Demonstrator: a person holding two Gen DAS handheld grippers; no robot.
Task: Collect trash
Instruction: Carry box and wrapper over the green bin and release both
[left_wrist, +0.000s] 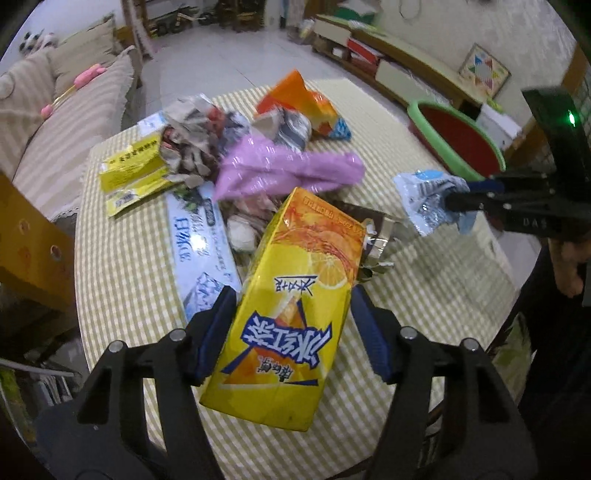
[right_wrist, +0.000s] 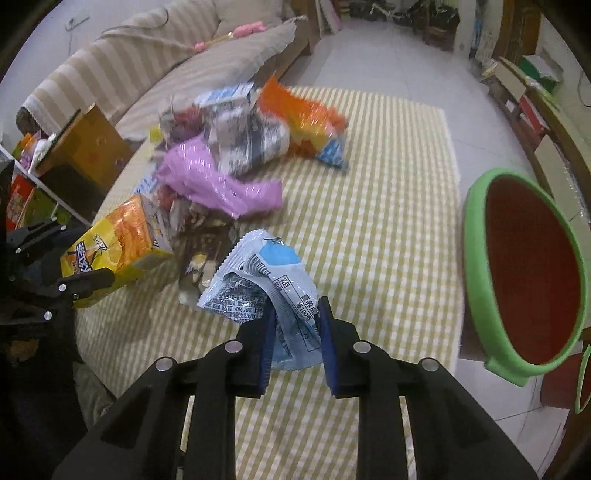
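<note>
My left gripper (left_wrist: 291, 306) is shut on a yellow and orange drink carton (left_wrist: 291, 295), held over the checked table (left_wrist: 122, 280). The carton also shows in the right wrist view (right_wrist: 114, 243) at the left, with the left gripper (right_wrist: 85, 277) on it. My right gripper (right_wrist: 295, 314) is shut on a crumpled blue and white wrapper (right_wrist: 266, 280), lifted above the table. In the left wrist view the right gripper (left_wrist: 458, 201) holds that wrapper (left_wrist: 424, 199) at the right. A green bin with a red inside (right_wrist: 524, 273) stands right of the table.
A trash pile lies on the table's far half: a pink plastic bag (left_wrist: 284, 170), an orange snack bag (left_wrist: 303, 103), crumpled paper (left_wrist: 192, 144), a yellow box (left_wrist: 133, 173), a long blue-white box (left_wrist: 203, 240). A striped sofa (left_wrist: 55, 122) lies left. A low cabinet (left_wrist: 399, 66) runs along the right.
</note>
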